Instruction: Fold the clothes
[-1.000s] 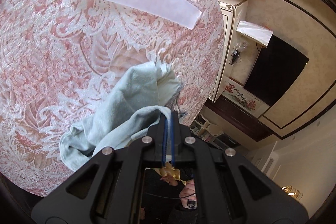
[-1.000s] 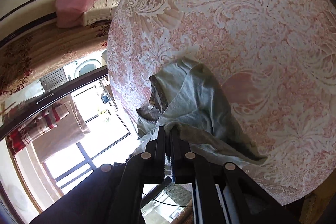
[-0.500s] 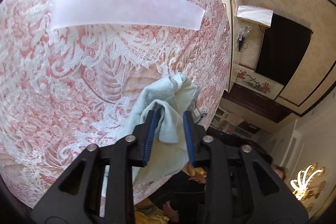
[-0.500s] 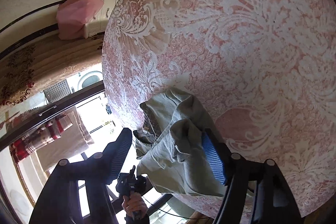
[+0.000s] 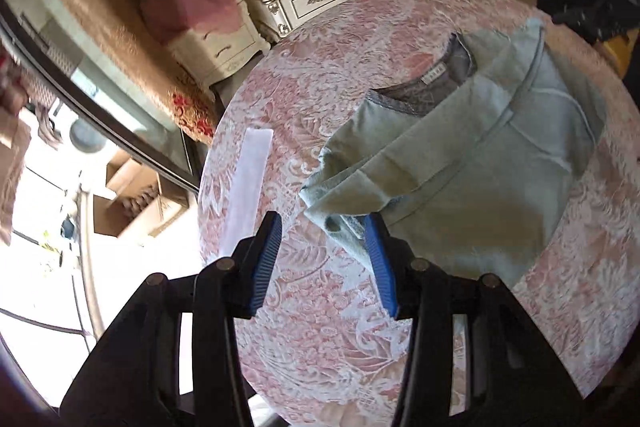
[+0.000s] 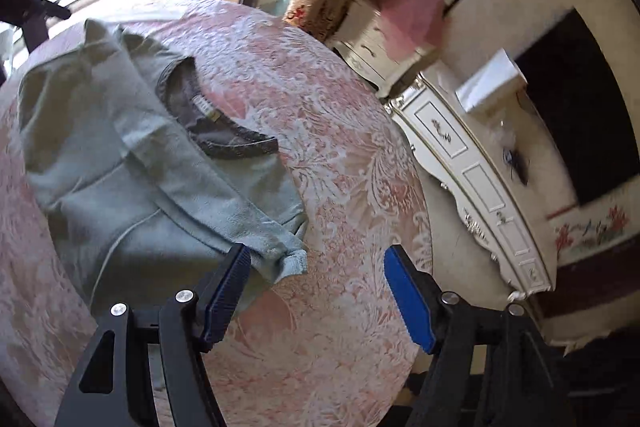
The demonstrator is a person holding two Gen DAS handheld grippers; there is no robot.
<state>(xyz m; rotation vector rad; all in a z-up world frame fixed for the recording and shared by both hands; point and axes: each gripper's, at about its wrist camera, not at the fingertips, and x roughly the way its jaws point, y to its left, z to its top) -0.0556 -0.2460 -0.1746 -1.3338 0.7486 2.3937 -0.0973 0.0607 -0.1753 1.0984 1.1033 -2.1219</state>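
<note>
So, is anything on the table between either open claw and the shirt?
Nothing visible. The left claw and right claw are both open just off the shirt, at its folded sleeve. The white strip lies to the side on the tablecloth, out of the way.

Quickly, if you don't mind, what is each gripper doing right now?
Left gripper: open, holding nothing; the light green shirt lies beside it.
Right gripper: open, holding nothing.

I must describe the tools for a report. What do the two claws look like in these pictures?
The left claw and the right claw look alike: black plastic frames with cut-out openings, round silver screws at the joints, and ribbed blue pads inside the fingers. No cables, markings or sleeves are visible.
</note>
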